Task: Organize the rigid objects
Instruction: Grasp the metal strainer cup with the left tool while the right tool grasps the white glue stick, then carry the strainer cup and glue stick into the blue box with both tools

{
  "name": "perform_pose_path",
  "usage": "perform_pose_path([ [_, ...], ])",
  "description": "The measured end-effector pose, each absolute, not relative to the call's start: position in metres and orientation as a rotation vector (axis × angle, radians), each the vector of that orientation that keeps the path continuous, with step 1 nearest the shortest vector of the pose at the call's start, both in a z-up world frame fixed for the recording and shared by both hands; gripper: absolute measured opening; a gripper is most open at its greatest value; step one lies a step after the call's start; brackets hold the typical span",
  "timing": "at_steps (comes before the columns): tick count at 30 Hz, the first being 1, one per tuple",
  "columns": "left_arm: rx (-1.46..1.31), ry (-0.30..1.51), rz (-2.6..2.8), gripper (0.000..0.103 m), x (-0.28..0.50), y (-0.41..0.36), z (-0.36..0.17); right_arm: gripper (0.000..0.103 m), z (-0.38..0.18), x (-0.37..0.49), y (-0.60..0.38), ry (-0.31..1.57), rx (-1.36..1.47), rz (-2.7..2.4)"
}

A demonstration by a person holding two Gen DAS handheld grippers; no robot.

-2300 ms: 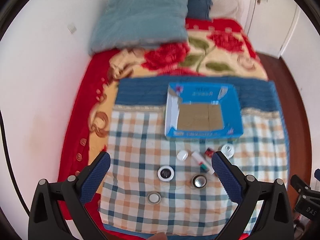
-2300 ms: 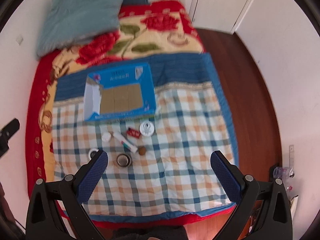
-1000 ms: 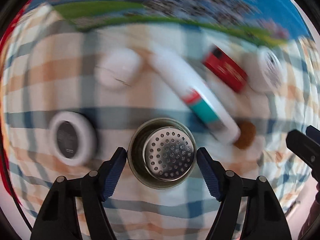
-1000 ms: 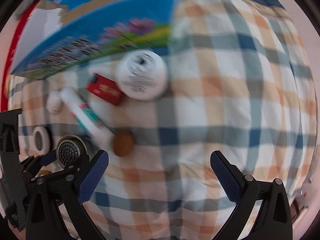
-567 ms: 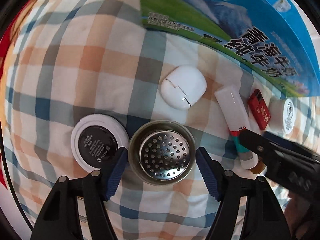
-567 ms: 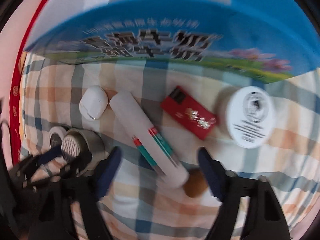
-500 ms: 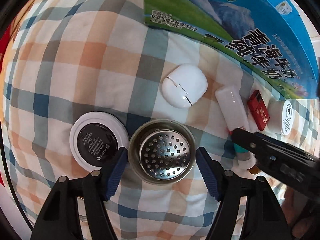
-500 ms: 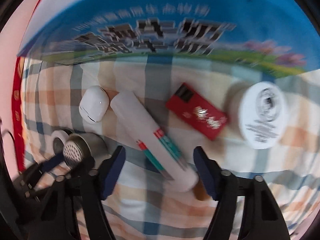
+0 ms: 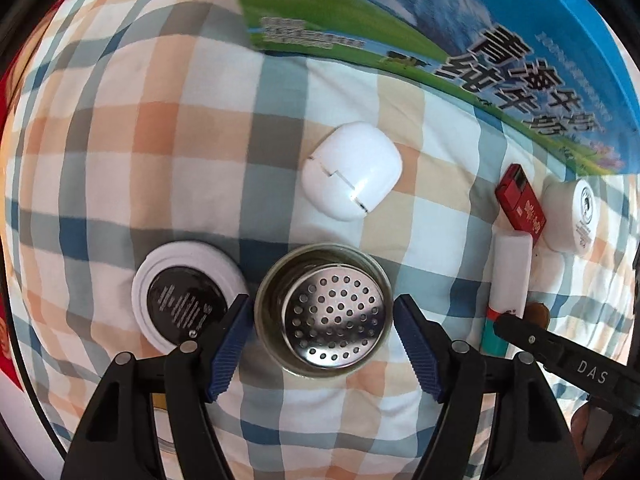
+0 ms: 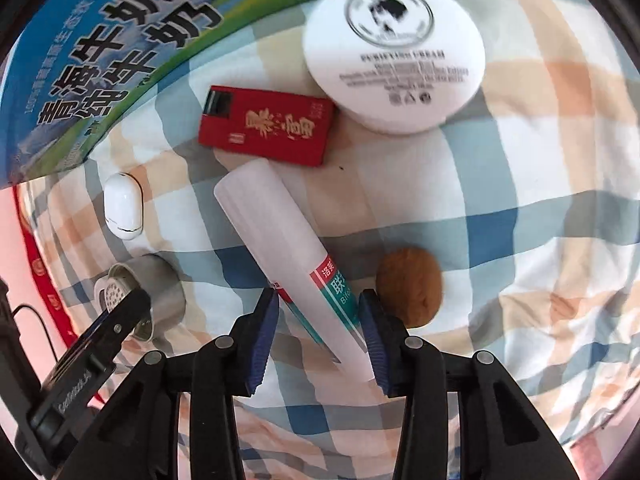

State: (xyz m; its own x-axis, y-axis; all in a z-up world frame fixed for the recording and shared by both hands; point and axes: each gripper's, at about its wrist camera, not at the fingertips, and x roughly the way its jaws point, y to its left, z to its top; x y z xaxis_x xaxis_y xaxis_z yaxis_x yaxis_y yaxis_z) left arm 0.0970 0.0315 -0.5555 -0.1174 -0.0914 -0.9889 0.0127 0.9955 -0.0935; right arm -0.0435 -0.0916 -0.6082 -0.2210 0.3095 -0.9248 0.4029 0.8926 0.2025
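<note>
Left claw [image 9: 324,316] straddles the steel strainer cup [image 9: 324,310] low in the frame's centre; its pads look just clear of the rim, though contact is hard to judge. Right claw [image 10: 318,312] has just been closing around the white tube [image 10: 288,248], whose lower end its fingers hide. Only the blue carton [image 9: 500,40] wall shows, upper right. Nearby lie an earbud case [image 9: 352,172], red box [image 10: 266,130], cream jar [image 10: 394,50], black-topped jar [image 9: 184,300] and walnut [image 10: 410,286].

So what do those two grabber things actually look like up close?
Both look alike: the left gripper and right gripper are black plastic frames with silver pivot pins, each ending in two fingers faced with ribbed dark-blue pads. White lettering, "DAS", marks one frame's side. A thin black cable trails nearby.
</note>
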Motion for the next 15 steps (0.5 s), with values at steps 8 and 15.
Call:
perform_pose_path([
  [8, 0.033, 1.676, -0.106, 0.071, 0.100, 0.022, -0.572, 0.048, -0.621, -0.020, -0.090, 1.812, 0.443, -0.098],
  [15, -0.001, 1.651, -0.140, 0.069, 0.063, 0.012, -0.572, 0.036, -0.596, -0.030, -0.081, 1.762, 0.401, -0.120],
])
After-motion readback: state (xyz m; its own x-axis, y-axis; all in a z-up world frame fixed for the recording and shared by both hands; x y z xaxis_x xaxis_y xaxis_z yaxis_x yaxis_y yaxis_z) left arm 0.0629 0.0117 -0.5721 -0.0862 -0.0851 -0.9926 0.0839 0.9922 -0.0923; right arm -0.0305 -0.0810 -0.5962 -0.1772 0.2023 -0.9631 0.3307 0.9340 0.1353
